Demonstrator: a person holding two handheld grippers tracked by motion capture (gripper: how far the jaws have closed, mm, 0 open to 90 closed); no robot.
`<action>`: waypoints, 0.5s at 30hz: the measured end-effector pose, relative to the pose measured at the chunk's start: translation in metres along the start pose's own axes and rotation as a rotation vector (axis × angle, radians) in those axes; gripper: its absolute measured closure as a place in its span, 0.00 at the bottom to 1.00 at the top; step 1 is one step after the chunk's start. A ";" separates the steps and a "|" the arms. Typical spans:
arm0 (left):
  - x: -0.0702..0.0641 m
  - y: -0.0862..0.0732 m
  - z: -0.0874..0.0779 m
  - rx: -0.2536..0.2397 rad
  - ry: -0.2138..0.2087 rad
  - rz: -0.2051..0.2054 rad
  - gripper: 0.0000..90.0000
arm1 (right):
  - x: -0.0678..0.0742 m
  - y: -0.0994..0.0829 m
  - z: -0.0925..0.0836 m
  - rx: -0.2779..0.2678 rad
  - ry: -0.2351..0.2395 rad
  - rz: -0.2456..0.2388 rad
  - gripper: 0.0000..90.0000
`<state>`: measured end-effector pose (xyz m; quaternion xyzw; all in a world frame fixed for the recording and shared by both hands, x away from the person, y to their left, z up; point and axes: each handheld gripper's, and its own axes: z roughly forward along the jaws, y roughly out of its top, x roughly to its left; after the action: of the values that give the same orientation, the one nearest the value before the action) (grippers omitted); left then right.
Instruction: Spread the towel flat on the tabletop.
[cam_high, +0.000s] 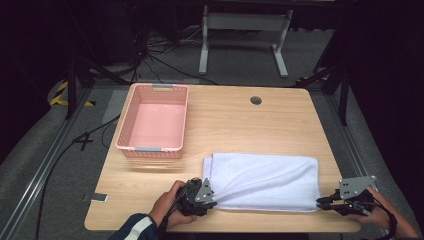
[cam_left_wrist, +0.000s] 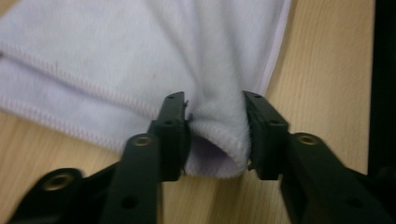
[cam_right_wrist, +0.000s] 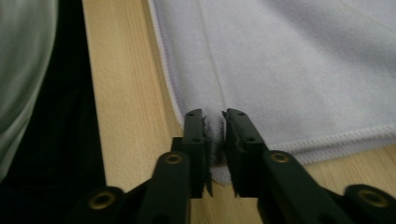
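A white towel (cam_high: 265, 180) lies folded on the wooden tabletop (cam_high: 235, 120), spread between the two claws along the near edge. The left claw (cam_high: 212, 200) sits at the towel's near left corner, held in the person's left hand (cam_high: 172, 202). In the left gripper view its jaws stand about halfway apart, and a rounded fold of the towel (cam_left_wrist: 217, 140) bulges between them, brushing both inner faces without being squeezed flat; the rest of the cloth fans out ahead of the claw (cam_left_wrist: 217, 135) and off to its left. The grip there looks loose rather than clamped.

The right claw (cam_high: 322, 202) is at the towel's near right corner, in the person's right hand (cam_high: 375, 215). In the right gripper view its jaws stand only a narrow gap apart, with a thin bunched bit of the towel's hem (cam_right_wrist: 216, 135) caught in that gap; whether the pads of this claw (cam_right_wrist: 215, 126) truly press the cloth I cannot tell. The towel stretches ahead and to the right of this claw, bare tabletop to its left.

A pink plastic basket (cam_high: 172, 90) stands well beyond the left claw, apart from the towel.
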<state>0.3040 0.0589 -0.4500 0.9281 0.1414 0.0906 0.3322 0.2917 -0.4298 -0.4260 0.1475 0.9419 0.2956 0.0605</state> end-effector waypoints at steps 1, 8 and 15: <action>0.002 -0.002 -0.008 -0.047 0.010 -0.028 0.47 | 0.000 0.000 -0.003 -0.026 -0.020 0.015 0.76; 0.007 -0.015 -0.027 -0.164 0.059 -0.209 0.26 | -0.005 0.030 -0.027 -0.220 -0.172 0.091 0.60; 0.006 0.002 -0.016 -0.190 0.035 -0.208 0.44 | -0.018 0.099 0.010 -0.242 -0.166 0.042 0.76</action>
<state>0.3061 0.0694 -0.4360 0.8711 0.2333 0.0850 0.4237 0.3350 -0.3528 -0.3764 0.1827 0.8878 0.3952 0.1493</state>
